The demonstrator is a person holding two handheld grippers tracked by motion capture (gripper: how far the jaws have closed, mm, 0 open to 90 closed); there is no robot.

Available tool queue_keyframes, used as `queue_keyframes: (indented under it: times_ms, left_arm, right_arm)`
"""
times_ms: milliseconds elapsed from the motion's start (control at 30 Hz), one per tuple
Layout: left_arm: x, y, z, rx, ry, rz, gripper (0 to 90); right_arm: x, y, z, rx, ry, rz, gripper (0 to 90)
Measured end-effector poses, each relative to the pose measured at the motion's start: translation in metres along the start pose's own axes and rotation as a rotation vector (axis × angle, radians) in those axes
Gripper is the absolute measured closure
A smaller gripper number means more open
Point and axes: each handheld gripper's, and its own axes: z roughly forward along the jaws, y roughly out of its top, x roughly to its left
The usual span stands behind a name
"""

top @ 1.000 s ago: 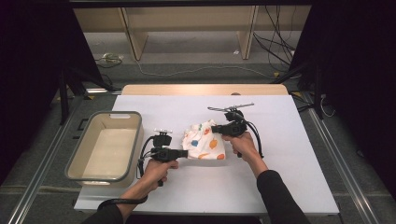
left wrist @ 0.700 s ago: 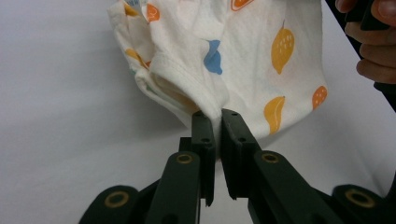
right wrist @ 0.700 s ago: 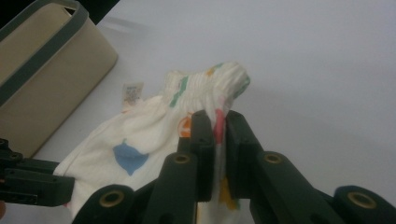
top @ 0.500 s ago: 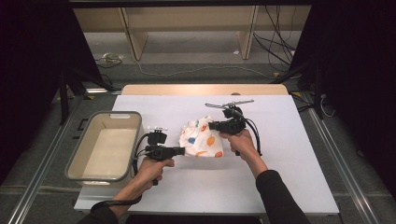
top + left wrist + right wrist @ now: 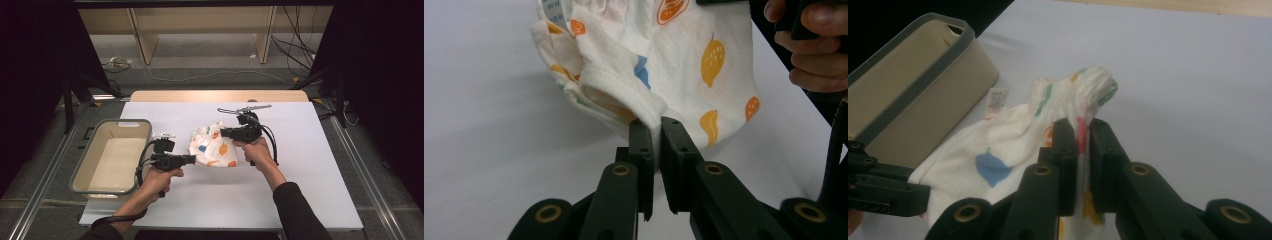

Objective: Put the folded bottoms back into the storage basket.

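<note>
A small white garment (image 5: 212, 146) printed with orange, yellow and blue fruit hangs between both grippers, lifted off the white table (image 5: 300, 200). My left gripper (image 5: 194, 159) is shut on its lower hem (image 5: 624, 107), with fabric pinched between the jaws. My right gripper (image 5: 222, 132) is shut on the gathered, striped waistband (image 5: 1088, 90). In the right gripper view the garment (image 5: 998, 155) droops toward the left gripper (image 5: 888, 192) at the lower left. A white care label (image 5: 997, 99) shows near the waistband.
A beige bin with a grey rim (image 5: 112, 155) stands at the table's left, just beside my left hand; its wall (image 5: 913, 95) is close to the garment. Bare white table lies in front and to the right.
Both grippers have shifted a little toward the left and nearer the person, carrying the garment with them. The cloth now hangs more stretched between them.
</note>
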Motion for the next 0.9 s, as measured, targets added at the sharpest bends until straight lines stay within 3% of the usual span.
queue_keyframes:
  times_ms: [367, 900]
  left_arm:
    - [-0.003, 0.002, -0.010, -0.010, 0.004, 0.039, 83.6]
    - [-0.003, 0.003, -0.021, -0.031, -0.009, 0.035, 83.6]
  right_arm:
    - [0.006, 0.003, -0.003, -0.012, 0.011, -0.002, 83.3]
    - [0.016, 0.008, -0.008, -0.042, 0.021, -0.009, 83.3]
